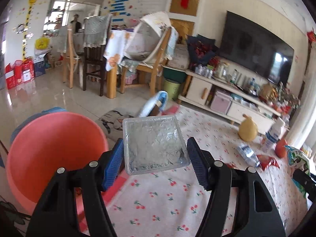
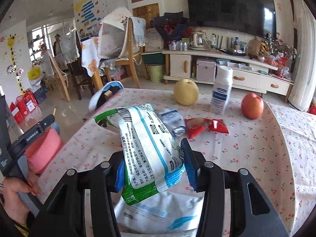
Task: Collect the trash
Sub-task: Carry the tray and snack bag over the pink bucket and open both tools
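I am holding a clear plastic tray [image 1: 155, 144] at frame centre between the left gripper [image 1: 156, 162], jaws wide, contact uncertain; the red bin [image 1: 55, 154] sits lower left. It looks light, stiff, slippery. The right gripper [image 2: 156, 165] is pinching a soft, crinkly wet-wipes packet [image 2: 148, 144].

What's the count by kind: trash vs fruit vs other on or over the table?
Trash: 4: clear plastic tray (left gripper), wet-wipes packet (right gripper), crushed water bottle, red snack wrapper
Fruit: 2: yellow pear, red apple
Other: 1: white bottle
Total: 7
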Demonstrator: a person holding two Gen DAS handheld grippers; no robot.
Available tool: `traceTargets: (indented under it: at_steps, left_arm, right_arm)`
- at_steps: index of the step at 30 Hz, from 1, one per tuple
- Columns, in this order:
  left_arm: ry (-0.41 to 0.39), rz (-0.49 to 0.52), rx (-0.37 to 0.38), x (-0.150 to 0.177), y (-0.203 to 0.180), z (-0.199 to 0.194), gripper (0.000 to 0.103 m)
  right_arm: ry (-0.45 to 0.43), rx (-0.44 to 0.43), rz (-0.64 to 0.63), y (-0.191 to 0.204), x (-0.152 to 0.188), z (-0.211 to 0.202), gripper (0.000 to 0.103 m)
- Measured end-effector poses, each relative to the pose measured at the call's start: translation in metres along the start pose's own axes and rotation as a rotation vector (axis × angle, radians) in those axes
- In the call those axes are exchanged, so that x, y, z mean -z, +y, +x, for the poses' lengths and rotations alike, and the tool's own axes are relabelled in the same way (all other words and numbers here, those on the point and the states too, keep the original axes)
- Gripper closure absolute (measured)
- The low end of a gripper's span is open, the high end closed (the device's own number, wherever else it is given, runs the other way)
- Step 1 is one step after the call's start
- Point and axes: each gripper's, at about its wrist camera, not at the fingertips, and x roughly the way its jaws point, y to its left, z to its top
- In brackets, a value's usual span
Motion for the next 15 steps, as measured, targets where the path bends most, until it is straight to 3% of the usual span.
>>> traceTargets:
  at_steps: [8,15]
  left_arm:
    - [-0.016,-0.184,-0.151,-0.019,0.072,-0.004,0.037]
    - [0.029,-0.318,-0.254,-0.027,0.131,0.001,0.037]
  right_arm:
    - [0.02,-0.251,-0.046,0.111,-0.022,0.019,0.053]
    - [0.057,-0.382,-0.133,0.208,-0.028,0.04,0.053]
